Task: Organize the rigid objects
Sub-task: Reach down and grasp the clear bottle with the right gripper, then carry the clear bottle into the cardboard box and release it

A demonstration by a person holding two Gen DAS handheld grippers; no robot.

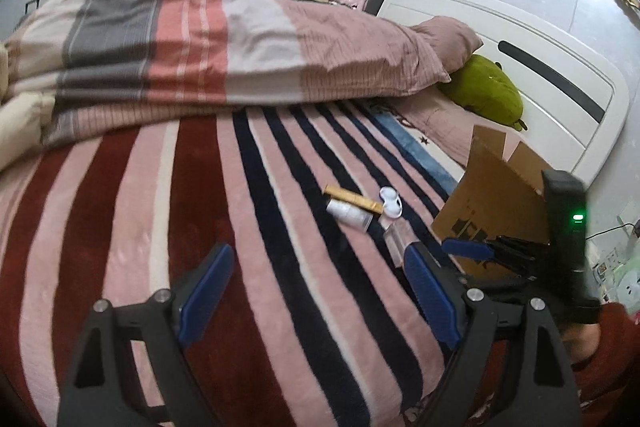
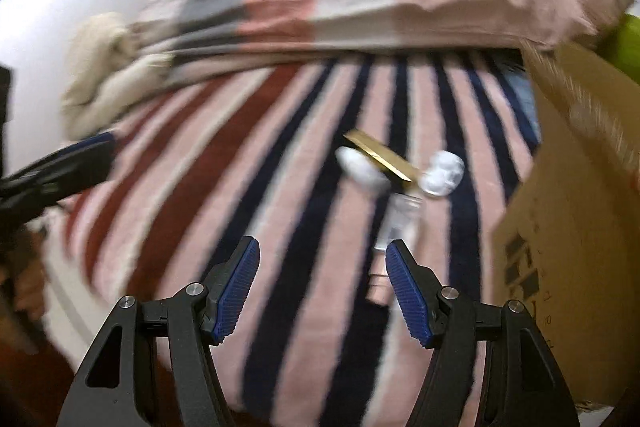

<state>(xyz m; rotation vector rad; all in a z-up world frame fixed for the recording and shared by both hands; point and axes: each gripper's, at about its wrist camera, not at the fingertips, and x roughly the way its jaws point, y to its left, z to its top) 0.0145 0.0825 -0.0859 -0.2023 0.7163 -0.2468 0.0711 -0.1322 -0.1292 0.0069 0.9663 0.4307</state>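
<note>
Small rigid items lie together on the striped blanket: a gold bar-shaped case [image 1: 353, 200] [image 2: 380, 157], a white cylinder [image 1: 349, 213] [image 2: 362, 171], a white open earbud-style case [image 1: 391, 201] [image 2: 443, 173] and a clear plastic piece [image 1: 396, 239] [image 2: 400, 223]. My left gripper [image 1: 320, 271] is open and empty above the blanket, short of the items. My right gripper [image 2: 322, 265] is open and empty, with the clear piece just beyond its right finger; it also shows in the left wrist view [image 1: 468, 249]. The right wrist view is blurred.
An open cardboard box [image 1: 492, 203] [image 2: 576, 227] stands on the bed right of the items. A folded striped quilt [image 1: 220, 43] lies across the back, with a green plush [image 1: 486, 91] and white headboard [image 1: 560, 67] at right.
</note>
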